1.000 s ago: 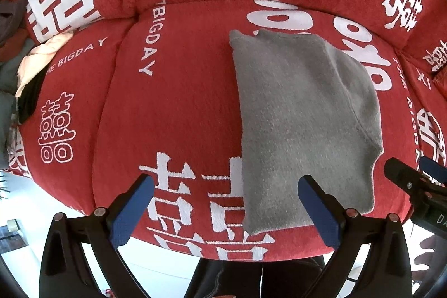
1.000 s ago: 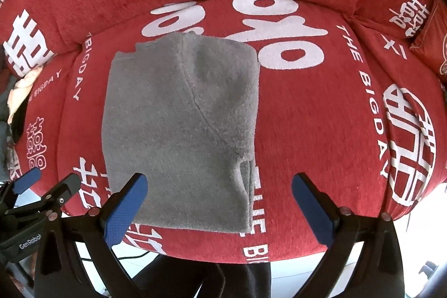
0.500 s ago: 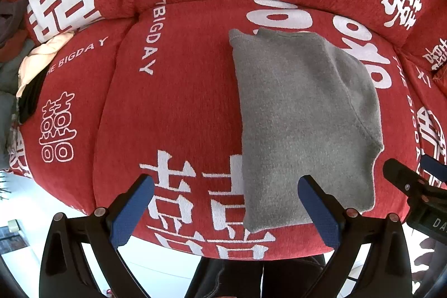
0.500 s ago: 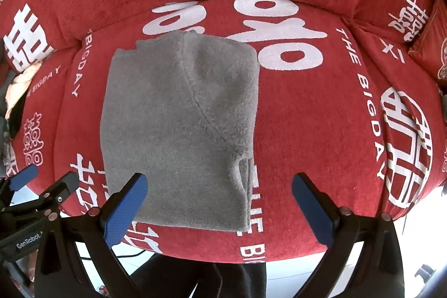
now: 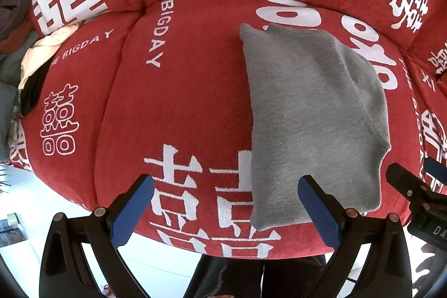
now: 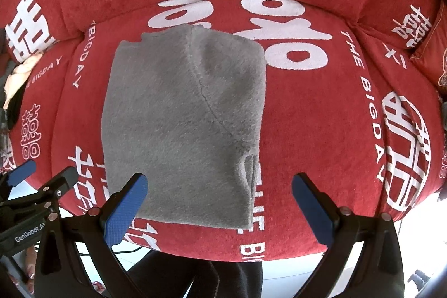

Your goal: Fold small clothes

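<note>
Left wrist view: the left claw (image 5: 225, 204) is wide open and holds nothing. Its right blue pad (image 5: 318, 210) shows in front of the near edge of the gray cloth (image 5: 313, 113); I cannot tell if it touches.
Right wrist view: the right claw (image 6: 219, 205) is wide open too, and empty. Its left blue pad (image 6: 125, 207) is over the cloth's near left corner.
Where the cloth is: it lies folded flat on the red sofa cushion (image 5: 181, 108), near the front edge.
How it feels, I think: soft, fuzzy, light and floppy. It will bend and sag, not break.
Where to grab: pinch the two near corners, all layers together.
Only the left view shows: a pile of other clothes (image 5: 33, 57) far to the left.
Only the right view shows: a small flap (image 6: 251, 169) at the cloth's near right side, and a slanted seam (image 6: 215, 113).
</note>
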Available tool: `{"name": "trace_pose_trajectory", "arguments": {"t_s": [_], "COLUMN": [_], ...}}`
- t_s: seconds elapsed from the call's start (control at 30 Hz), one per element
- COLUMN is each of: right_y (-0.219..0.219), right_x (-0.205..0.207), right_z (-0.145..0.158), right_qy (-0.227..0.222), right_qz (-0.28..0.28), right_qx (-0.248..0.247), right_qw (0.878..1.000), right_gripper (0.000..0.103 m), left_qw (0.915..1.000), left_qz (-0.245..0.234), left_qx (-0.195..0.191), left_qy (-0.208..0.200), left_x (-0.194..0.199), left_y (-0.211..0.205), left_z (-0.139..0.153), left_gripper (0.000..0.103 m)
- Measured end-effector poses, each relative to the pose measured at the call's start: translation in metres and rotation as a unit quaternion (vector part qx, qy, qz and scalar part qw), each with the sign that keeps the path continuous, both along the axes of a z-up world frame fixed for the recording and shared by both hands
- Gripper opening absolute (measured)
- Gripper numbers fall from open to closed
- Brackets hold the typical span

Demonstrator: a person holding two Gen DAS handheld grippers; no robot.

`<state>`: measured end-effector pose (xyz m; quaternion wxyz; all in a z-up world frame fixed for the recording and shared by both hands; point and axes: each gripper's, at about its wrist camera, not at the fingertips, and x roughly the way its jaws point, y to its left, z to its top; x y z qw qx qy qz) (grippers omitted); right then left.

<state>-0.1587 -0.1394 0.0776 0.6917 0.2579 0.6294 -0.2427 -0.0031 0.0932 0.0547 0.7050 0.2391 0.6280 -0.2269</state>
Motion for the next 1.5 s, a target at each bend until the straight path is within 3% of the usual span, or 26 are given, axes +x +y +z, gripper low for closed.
{"name": "trace_pose_trajectory", "arguments": {"t_s": [1.5], "right_y": [0.0038], "right_x": [0.002], "right_z": [-0.0032], "right_qy": [0.014], "right_qz": [0.0], "right_qx": [-0.01], "right_qw": [1.0], "right_gripper": [0.103], "left_qw": [0.9999], "left_qz": [0.01], "left_qx": [0.002], "left_qy": [0.001], "left_x": [0.0068], "left_y": [0.0041], "left_z": [-0.0034], "left_gripper": [0.103]}}
